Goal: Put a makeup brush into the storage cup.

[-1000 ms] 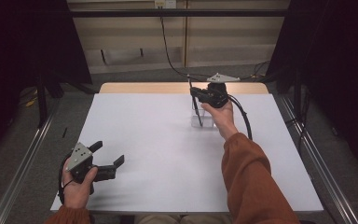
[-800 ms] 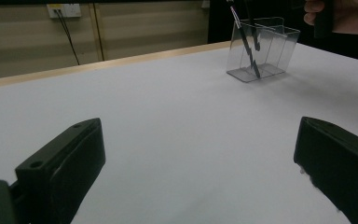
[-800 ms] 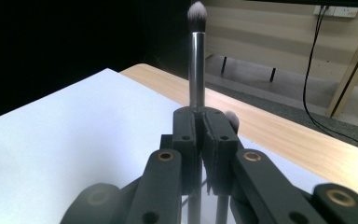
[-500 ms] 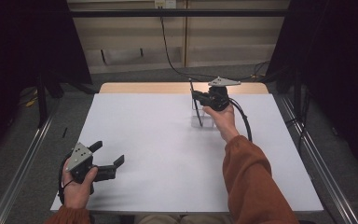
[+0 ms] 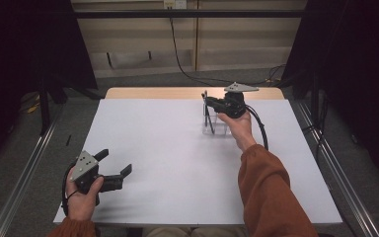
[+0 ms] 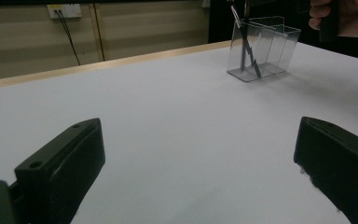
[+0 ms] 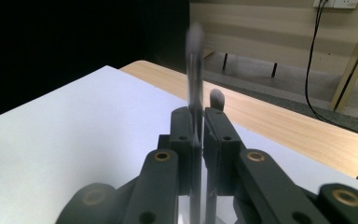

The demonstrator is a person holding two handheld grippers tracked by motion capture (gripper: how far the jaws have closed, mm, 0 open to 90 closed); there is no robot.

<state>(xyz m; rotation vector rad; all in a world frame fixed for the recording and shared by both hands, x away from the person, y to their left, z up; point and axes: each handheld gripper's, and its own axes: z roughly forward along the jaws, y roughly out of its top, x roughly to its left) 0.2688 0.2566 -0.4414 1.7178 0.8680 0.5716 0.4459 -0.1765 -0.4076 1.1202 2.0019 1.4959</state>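
— Where is the right gripper point(image 5: 208, 102)?
— Upper centre, jaws clamped on a thin brush point(image 7: 195, 60) above the clear holder point(image 6: 265, 49).
— The left gripper point(image 5: 115, 166)?
— Lower left, jaws wide apart, holding nothing.

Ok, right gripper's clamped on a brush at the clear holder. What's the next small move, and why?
Probably lift the right gripper straight up a little. Its jaws are shut on the thin brush, whose lower end sits inside the clear holder beside another brush. A vertical pull should avoid tipping the holder. The left gripper rests open, far away.
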